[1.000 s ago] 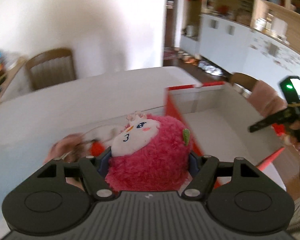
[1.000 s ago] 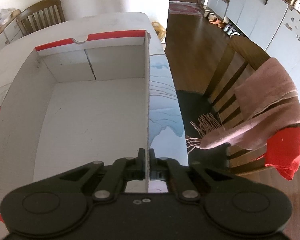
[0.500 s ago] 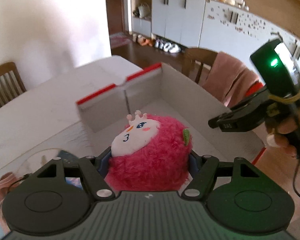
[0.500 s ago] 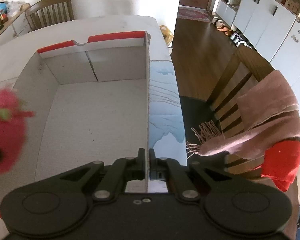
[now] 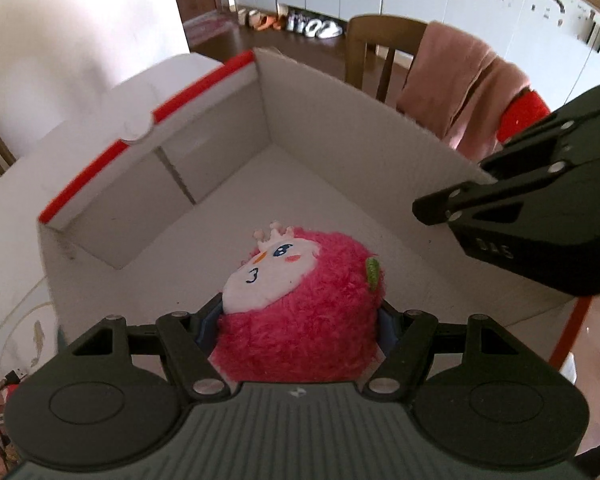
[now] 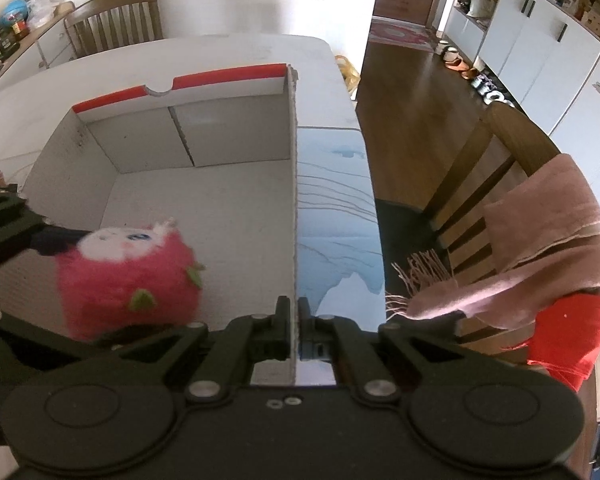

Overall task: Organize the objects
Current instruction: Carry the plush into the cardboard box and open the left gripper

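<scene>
Pink scarf (image 6: 540,248) over chair (image 6: 496,148) beside cardboard box (image 6: 236,224).

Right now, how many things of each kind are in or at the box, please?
Plush toy: 1
Cardboard box: 1
Grippers: 2, left gripper and right gripper
Total: 4

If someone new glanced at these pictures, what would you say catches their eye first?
Most likely the fluffy pink plush toy with its white cartoon face, clamped in the left gripper over the floor of the big white cardboard box with the red rim. Next, the right gripper, shut on the box's right wall. Beyond that wall, a pink scarf hangs over a wooden chair.
</scene>
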`<state>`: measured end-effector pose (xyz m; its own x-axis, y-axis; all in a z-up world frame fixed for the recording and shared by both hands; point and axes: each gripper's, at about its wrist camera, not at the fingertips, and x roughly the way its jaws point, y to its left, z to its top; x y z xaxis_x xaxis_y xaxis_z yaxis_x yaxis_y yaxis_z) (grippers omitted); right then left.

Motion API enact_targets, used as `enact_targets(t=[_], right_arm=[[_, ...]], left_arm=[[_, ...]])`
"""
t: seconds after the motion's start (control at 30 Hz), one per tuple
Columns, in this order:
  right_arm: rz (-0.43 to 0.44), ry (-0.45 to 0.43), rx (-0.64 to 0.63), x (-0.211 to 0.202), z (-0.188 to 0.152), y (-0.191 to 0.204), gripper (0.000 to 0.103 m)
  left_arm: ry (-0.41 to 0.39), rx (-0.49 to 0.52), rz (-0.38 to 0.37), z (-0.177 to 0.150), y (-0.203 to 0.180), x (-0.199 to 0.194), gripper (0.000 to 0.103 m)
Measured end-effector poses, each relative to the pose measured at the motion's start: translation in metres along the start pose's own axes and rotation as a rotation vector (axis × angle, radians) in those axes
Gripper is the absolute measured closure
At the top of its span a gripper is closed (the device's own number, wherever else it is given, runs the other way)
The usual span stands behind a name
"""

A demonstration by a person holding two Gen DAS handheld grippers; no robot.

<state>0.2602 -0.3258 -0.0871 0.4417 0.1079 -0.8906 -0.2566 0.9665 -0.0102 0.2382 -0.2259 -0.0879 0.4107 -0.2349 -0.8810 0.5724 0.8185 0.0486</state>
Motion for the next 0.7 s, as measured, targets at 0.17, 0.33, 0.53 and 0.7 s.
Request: enact_targets(t=[0.17, 0.33, 0.53, 0.7], right_arm=[[0.006, 0.003, -0.006, 0.0, 0.001, 0.003, 0.102], [0.011, 0.011, -0.001, 0.002, 0.001, 0.002, 0.102], [0.012, 0.008, -0.001, 0.003, 0.002, 0.002, 0.102], [0.017, 0.011, -0.004, 0.004, 0.002, 0.002, 0.102]], left_arm=[[0.049, 0.001, 0.009, -0.002, 0.001, 0.013, 0.028], [0.058, 0.006, 0.014, -0.003, 0.001, 0.011, 0.023], [0.016, -0.031, -0.006, -0.005, 0.011, -0.004, 0.021], [-0.034, -0.055, -0.008, -0.004, 0.008, -0.018, 0.021]])
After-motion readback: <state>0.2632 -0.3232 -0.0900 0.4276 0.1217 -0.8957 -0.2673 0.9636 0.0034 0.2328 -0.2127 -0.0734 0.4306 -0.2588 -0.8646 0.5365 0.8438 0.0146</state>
